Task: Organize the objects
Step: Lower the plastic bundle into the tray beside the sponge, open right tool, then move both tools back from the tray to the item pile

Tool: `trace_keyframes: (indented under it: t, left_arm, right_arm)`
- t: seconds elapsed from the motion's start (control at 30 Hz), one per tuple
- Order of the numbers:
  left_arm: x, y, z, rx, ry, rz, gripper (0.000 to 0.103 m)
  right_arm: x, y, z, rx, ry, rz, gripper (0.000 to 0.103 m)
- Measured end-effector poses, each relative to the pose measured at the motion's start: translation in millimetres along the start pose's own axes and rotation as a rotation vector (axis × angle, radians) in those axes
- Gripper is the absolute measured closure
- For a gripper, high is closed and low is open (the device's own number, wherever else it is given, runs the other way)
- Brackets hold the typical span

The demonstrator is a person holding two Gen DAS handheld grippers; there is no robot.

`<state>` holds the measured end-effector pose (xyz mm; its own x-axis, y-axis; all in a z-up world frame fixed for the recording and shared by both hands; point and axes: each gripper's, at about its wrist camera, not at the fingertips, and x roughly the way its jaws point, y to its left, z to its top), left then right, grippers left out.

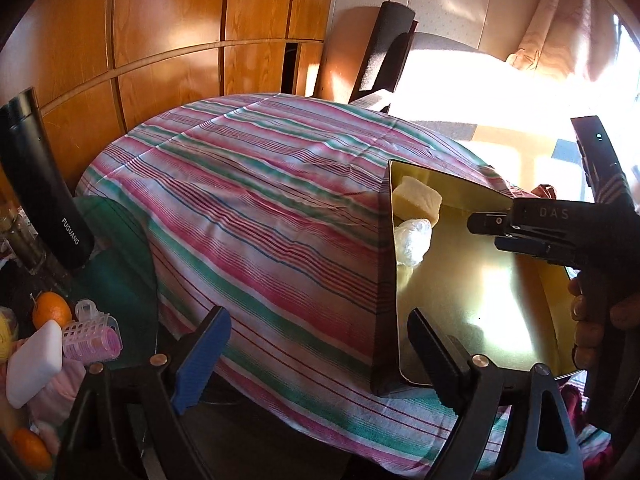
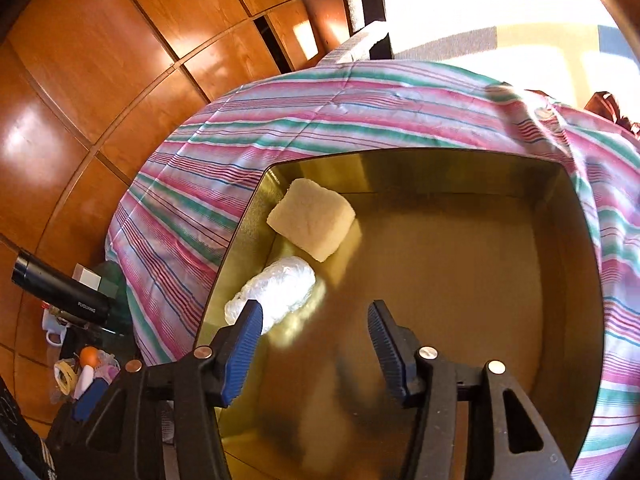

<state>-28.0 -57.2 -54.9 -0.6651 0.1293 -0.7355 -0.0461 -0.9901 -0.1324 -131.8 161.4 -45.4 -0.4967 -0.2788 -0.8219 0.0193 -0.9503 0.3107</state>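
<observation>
The tray [image 2: 460, 184] looks like glossy gold metal. The striped cloth [image 1: 256, 200] is matt woven fabric; the wall panels [image 1: 168, 20] are shiny varnished wood.

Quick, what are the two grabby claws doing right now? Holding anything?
Left gripper: open, holding nothing.
Right gripper: open, holding nothing, over the gold tray beside the plastic-wrapped roll.
</observation>
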Motion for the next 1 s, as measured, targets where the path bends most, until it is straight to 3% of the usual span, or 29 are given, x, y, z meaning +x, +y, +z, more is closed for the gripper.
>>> trace_keyframes:
  t: [0.47,1.0]
  left_arm:
    - [-19.4,-34.9,5.8,0.099,-0.048,0.002,0.008]
    - [-18.7,-93.7,5.5,0.217,-0.023,-0.084,0.007]
  right_arm:
    - [-71.2,-26.1,-50.4,-0.079,-0.12,-0.125,0.036]
    - [-152.2,-131.0,-81.8,0.117,-0.231,-0.23,0.029]
